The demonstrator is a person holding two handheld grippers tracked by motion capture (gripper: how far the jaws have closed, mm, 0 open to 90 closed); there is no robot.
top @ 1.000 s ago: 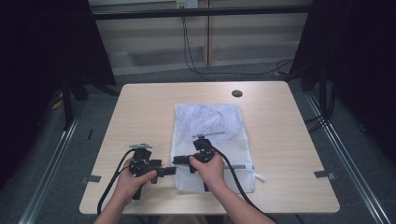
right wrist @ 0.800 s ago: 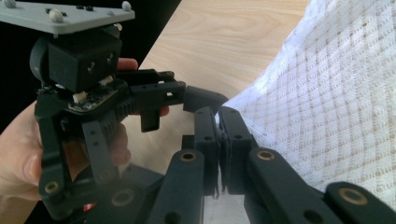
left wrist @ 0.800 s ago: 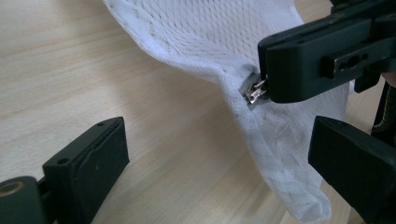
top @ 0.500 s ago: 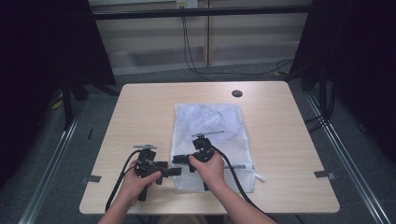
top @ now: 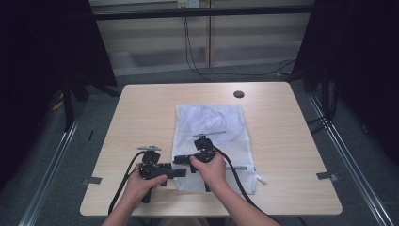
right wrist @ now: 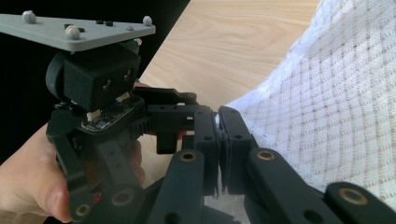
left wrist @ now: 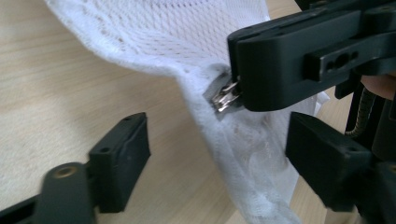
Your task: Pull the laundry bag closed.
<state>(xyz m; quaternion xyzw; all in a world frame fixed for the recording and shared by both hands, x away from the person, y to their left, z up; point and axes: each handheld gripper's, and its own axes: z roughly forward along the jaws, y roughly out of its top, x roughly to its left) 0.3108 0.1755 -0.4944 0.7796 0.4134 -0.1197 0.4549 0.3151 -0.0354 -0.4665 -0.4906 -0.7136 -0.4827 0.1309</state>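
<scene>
The white mesh bag (top: 211, 136) is lying flat on the table (top: 141, 117), toward its near edge. The right gripper (right wrist: 219, 140) is pinching the bag's near left corner at the metal zipper pull (left wrist: 224, 97), jaws pressed together on it and lifting the fabric slightly. The left gripper (left wrist: 217, 163), just beside it, is standing spread around the raised mesh edge, its jaws having just been closing without yet pressing on the fabric.

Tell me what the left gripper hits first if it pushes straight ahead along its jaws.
Probably the mesh bag's raised edge between the left gripper's open, just-closing jaws, near the zipper pull pinched by the right gripper.
</scene>
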